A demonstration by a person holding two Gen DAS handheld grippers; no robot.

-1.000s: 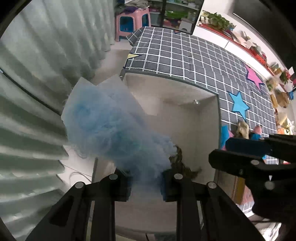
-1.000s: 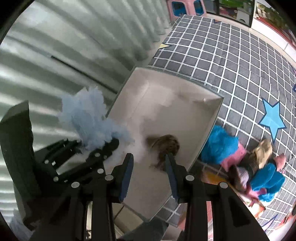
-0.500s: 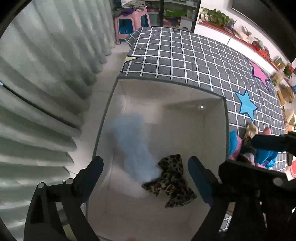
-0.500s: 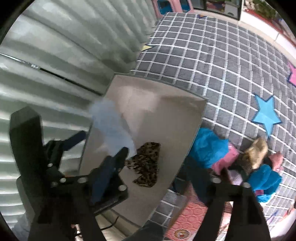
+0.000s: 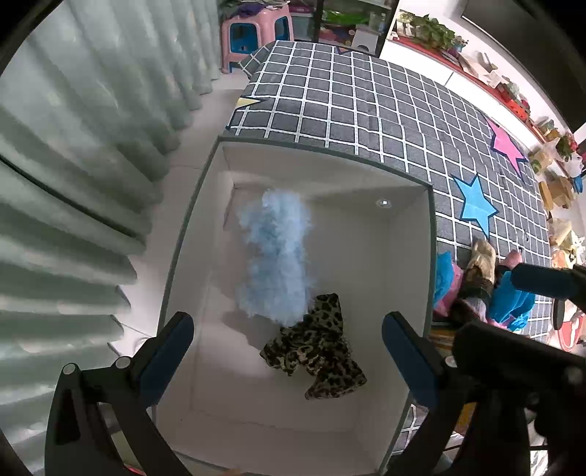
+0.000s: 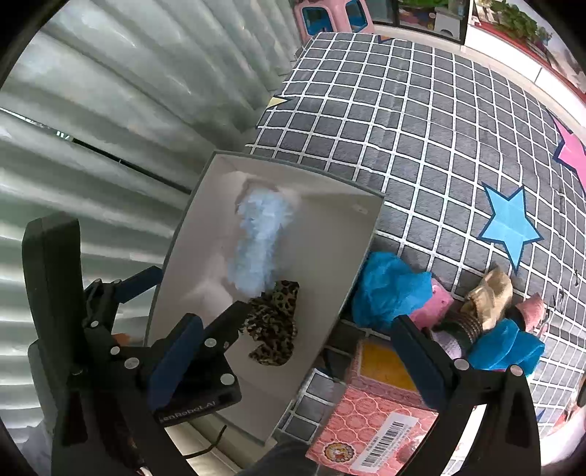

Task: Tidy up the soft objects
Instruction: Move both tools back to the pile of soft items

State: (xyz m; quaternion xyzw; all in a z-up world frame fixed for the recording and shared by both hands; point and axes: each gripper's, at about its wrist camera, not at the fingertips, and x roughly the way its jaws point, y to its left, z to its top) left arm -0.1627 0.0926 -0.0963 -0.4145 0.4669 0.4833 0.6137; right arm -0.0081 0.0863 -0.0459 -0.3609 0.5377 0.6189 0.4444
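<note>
A pale blue fluffy piece (image 5: pixel 274 256) lies loose in the white box (image 5: pixel 410 256), its lower end touching a leopard-print cloth (image 5: pixel 315 355). My left gripper (image 5: pixel 285 322) hangs above the box, jaws opening wide, nothing between the pads. My right gripper (image 6: pixel 296 322) hovers over the box's right rim, jaws also opening, holding nothing. In the right wrist view the blue fluffy piece (image 6: pixel 260 241) and leopard cloth (image 6: pixel 273 322) sit in the box (image 6: pixel 329 256). Beside the box lies a pile of soft things: a bright blue cloth (image 6: pixel 388 289), a pink piece (image 6: pixel 432 307) and a tan one (image 6: pixel 487 296).
The box stands at the edge of a grey grid rug (image 5: pixel 366 110) with star shapes. Pale curtains (image 5: pixel 73 146) hang on the left. A pink stool (image 5: pixel 252 33) stands at the far end. A pink patterned carton (image 6: pixel 373 421) with a barcode lies near the box's near corner.
The left gripper let go of the blue fluffy piece, which fell into the box beside the leopard cloth. Both grippers went from nearly shut to wide open.
</note>
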